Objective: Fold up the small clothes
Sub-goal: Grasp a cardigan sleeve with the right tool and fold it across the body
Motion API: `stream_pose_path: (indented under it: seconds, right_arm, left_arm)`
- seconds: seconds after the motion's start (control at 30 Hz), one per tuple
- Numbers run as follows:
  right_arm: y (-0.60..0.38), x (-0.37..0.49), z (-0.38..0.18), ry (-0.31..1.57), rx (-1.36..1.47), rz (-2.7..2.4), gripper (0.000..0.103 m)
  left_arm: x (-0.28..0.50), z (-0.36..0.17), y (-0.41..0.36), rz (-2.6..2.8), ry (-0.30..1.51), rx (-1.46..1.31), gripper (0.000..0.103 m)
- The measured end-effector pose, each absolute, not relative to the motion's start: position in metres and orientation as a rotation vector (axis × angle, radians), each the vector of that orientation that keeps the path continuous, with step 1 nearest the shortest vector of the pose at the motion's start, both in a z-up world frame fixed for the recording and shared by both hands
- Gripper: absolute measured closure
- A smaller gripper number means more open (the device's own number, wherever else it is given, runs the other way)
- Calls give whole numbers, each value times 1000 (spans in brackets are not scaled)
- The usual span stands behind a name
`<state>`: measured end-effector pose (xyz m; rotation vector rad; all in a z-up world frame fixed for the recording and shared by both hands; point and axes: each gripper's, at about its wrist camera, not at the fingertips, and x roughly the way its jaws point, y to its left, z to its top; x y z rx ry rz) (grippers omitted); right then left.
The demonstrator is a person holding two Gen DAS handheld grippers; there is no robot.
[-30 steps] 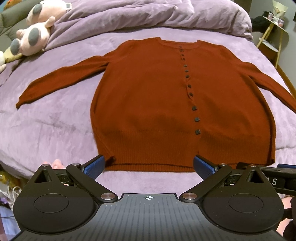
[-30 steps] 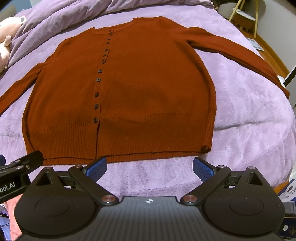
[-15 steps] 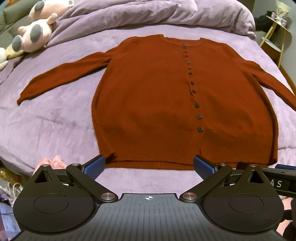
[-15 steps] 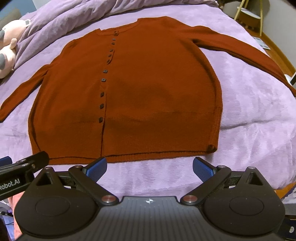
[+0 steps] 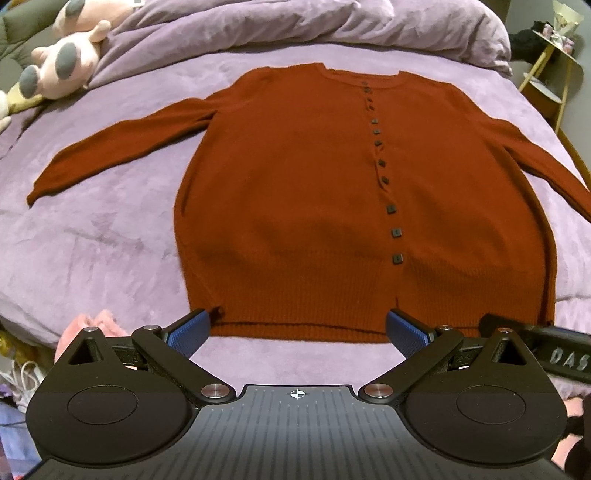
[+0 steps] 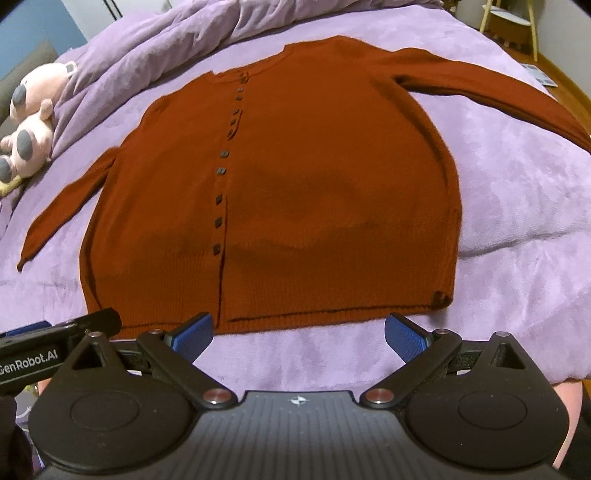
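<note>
A rust-red buttoned cardigan [image 5: 295,192] [image 6: 314,184] lies flat, front up, on a purple bed, both sleeves spread out to the sides. Dark square buttons [image 5: 391,208] run down its front. My left gripper [image 5: 297,330] is open just short of the hem, its blue pads [image 5: 188,328] near the hem's left corner, nothing between them. My right gripper [image 6: 298,334] is open too, hovering before the hem's right half, empty. Each gripper's body shows at the edge of the other's view.
A rumpled purple duvet [image 5: 295,26] is heaped at the head of the bed. Pink-and-grey plush toys [image 5: 70,59] [image 6: 29,140] lie at the far left. A small yellow-legged side table [image 5: 546,74] stands off the bed's far right. The bed's near edge [image 5: 29,314] drops away at left.
Both grippers have shifted a little, so the cardigan sits slightly farther and more centred in each view. The cardigan itself has not moved, and both grippers stay open.
</note>
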<state>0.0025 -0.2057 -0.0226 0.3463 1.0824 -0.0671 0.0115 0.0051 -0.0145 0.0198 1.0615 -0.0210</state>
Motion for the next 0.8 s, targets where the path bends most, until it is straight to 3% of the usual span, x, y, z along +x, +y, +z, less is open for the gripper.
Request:
stream_pose_path:
  seconds: [0.1, 0.23, 0.53, 0.6, 0.73, 0.8]
  right_arm:
    - [-230, 4, -22, 987, 385, -65, 4]
    - [-295, -1, -23, 697, 515, -17, 4]
    - [-470, 7, -68, 454, 937, -421, 5]
    - [-502, 7, -86, 402, 1068, -490, 16]
    - [-542, 5, -121, 323, 1229, -603, 59]
    - [-557, 4, -135, 269, 1304, -637, 70]
  left_arm:
    - [18, -16, 6, -34, 1058, 13, 0]
    - [34, -19, 6, -54, 1046, -2, 0]
    - [93, -45, -1, -24, 975, -32, 0]
    - [105, -54, -3, 5, 972, -23, 0]
    - [116, -67, -5, 32, 977, -25, 0]
    - [119, -75, -6, 35, 1001, -20, 0]
